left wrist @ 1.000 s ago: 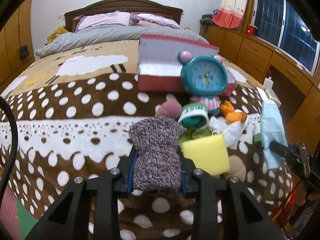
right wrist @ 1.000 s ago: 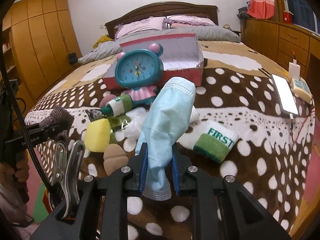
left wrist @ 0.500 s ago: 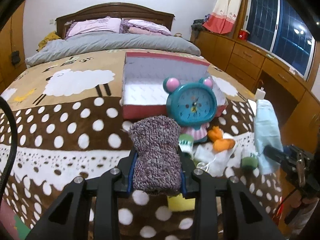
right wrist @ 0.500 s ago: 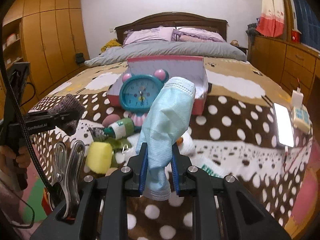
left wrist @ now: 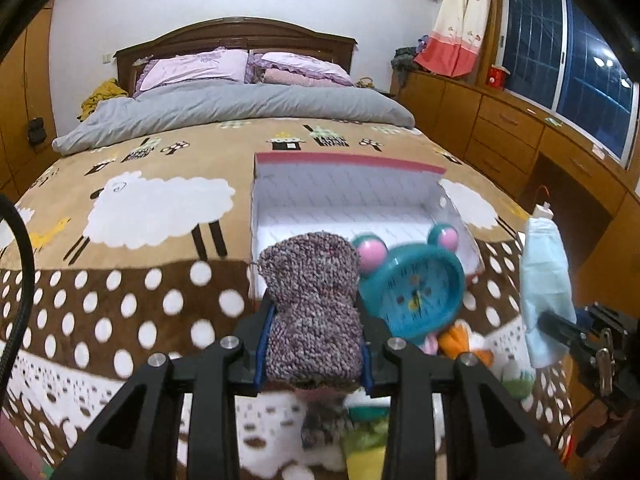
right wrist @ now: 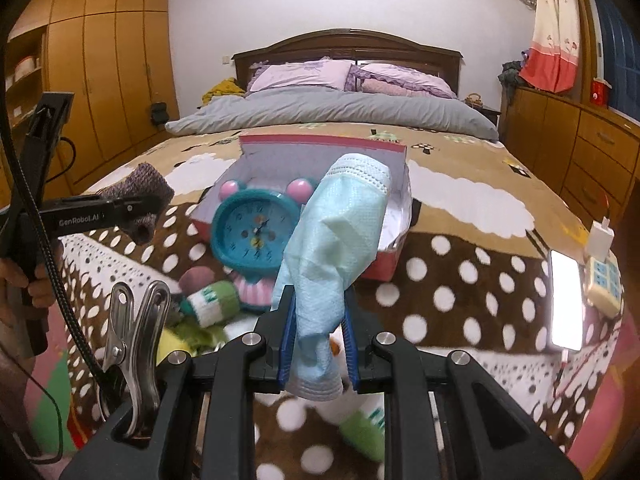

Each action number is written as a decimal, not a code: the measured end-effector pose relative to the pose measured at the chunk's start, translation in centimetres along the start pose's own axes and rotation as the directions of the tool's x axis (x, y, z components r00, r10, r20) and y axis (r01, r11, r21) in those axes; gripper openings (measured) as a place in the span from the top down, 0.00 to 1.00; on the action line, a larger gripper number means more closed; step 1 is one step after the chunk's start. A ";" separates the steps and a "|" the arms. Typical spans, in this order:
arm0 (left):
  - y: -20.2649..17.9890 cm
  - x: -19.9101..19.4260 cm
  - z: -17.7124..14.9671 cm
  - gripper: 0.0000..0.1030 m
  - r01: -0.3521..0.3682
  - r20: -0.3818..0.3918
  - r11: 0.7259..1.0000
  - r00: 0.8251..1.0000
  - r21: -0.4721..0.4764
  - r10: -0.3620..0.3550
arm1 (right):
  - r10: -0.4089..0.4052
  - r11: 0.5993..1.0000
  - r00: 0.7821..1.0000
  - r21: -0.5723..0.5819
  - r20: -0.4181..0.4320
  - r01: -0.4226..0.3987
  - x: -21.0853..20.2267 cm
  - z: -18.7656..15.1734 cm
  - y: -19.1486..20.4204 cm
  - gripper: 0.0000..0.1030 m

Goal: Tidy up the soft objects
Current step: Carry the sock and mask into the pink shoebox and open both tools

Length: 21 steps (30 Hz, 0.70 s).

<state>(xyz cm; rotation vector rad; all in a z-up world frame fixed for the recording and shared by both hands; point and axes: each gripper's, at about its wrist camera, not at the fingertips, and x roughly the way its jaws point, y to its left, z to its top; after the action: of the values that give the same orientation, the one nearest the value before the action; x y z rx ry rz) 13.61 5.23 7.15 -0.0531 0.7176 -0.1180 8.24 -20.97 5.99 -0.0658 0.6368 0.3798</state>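
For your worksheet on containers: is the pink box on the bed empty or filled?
Empty as far as visible: the pink box shows bare white lining; its near part is hidden.

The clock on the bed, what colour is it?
The clock is teal with pink ears, clearest in the right wrist view.

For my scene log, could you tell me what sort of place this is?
A home bedroom: a wooden-headboard bed with pillows, built-in wardrobes, and a curtained window.
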 end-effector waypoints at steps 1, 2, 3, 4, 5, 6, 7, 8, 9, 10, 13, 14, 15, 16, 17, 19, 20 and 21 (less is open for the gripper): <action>0.0 0.3 0.4 0.66 -0.001 0.003 1.000 1.000 0.001 0.001 | 0.001 1.000 1.000 -0.001 0.000 -0.001 0.3 0.3 -0.2 0.79; 0.1 0.8 0.9 0.66 -0.004 0.006 1.000 1.000 0.002 0.004 | 0.000 1.000 1.000 -0.001 0.000 0.000 0.5 0.7 -0.4 0.79; 0.0 1.1 1.3 0.66 -0.006 0.007 1.000 1.000 0.002 0.006 | -0.002 1.000 1.000 0.000 -0.002 0.002 0.9 1.1 -0.6 0.79; 0.1 1.6 1.8 0.66 -0.006 0.006 1.000 1.000 0.003 0.006 | -0.004 1.000 1.000 0.000 -0.005 0.004 1.3 1.6 -0.8 0.79; 0.2 2.0 2.2 0.66 -0.005 0.003 1.000 1.000 0.001 0.005 | -0.007 1.000 1.000 -0.001 -0.006 0.007 1.6 2.0 -1.0 0.79; 0.3 2.6 2.7 0.66 -0.003 -0.004 1.000 1.000 -0.002 0.003 | -0.012 1.000 1.000 -0.008 -0.008 0.012 2.0 2.5 -1.1 0.79; 0.4 3.1 3.1 0.66 -0.001 -0.011 1.000 1.000 -0.007 0.000 | -0.018 1.000 1.000 -0.016 -0.009 0.017 2.5 3.0 -1.3 0.79; 0.5 3.6 3.5 0.66 0.004 -0.018 1.000 1.000 -0.014 -0.004 | -0.022 1.000 1.000 -0.021 -0.009 0.022 2.9 3.5 -1.4 0.79; 0.6 4.3 4.1 0.66 0.015 -0.026 1.000 1.000 -0.022 -0.015 | -0.025 0.999 1.000 -0.025 -0.012 0.025 3.5 4.1 -1.7 0.79; 0.7 4.8 4.5 0.66 0.022 -0.031 0.999 0.999 -0.024 -0.023 | -0.028 0.999 0.999 -0.025 -0.015 0.028 4.0 4.5 -1.9 0.79; 0.8 6.3 5.9 0.66 0.018 -0.037 1.000 0.999 -0.025 -0.018 | -0.029 0.999 0.999 -0.034 -0.026 0.028 5.5 5.9 -2.3 0.79; 0.9 6.8 6.3 0.66 0.013 -0.039 1.000 0.999 -0.024 -0.014 | -0.030 0.999 0.999 -0.038 -0.030 0.029 5.9 6.2 -2.4 0.79; 0.9 7.3 6.6 0.66 0.008 -0.043 1.000 0.999 -0.023 -0.009 | -0.030 0.999 0.999 -0.042 -0.034 0.029 6.5 6.6 -2.5 0.79; 0.9 7.7 6.8 0.66 0.004 -0.045 1.000 0.999 -0.022 -0.005 | -0.033 0.999 0.999 -0.044 -0.040 0.031 7.0 6.9 -2.6 0.79; 0.9 8.2 7.1 0.66 -0.003 -0.048 1.000 0.999 -0.019 0.002 | -0.038 0.998 0.998 -0.044 -0.046 0.036 7.5 7.2 -2.7 0.79; 0.8 9.3 7.5 0.66 -0.010 -0.057 1.000 0.998 -0.009 0.010 | -0.041 0.998 0.997 -0.045 -0.061 0.038 8.6 7.7 -3.1 0.79; 0.9 9.8 7.7 0.66 -0.011 -0.061 1.000 0.998 -0.004 0.010 | -0.041 0.998 0.997 -0.046 -0.069 0.038 9.1 7.8 -3.3 0.79; 0.8 10.4 7.8 0.66 -0.014 -0.066 1.000 0.998 0.005 0.015 | -0.041 0.998 0.996 -0.048 -0.078 0.037 9.6 8.0 -3.3 0.79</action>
<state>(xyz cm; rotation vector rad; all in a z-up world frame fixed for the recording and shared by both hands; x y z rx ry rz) 26.58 4.79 6.19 -0.0402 0.7836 -0.1077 21.11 -19.51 6.54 -0.1381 0.7038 0.3557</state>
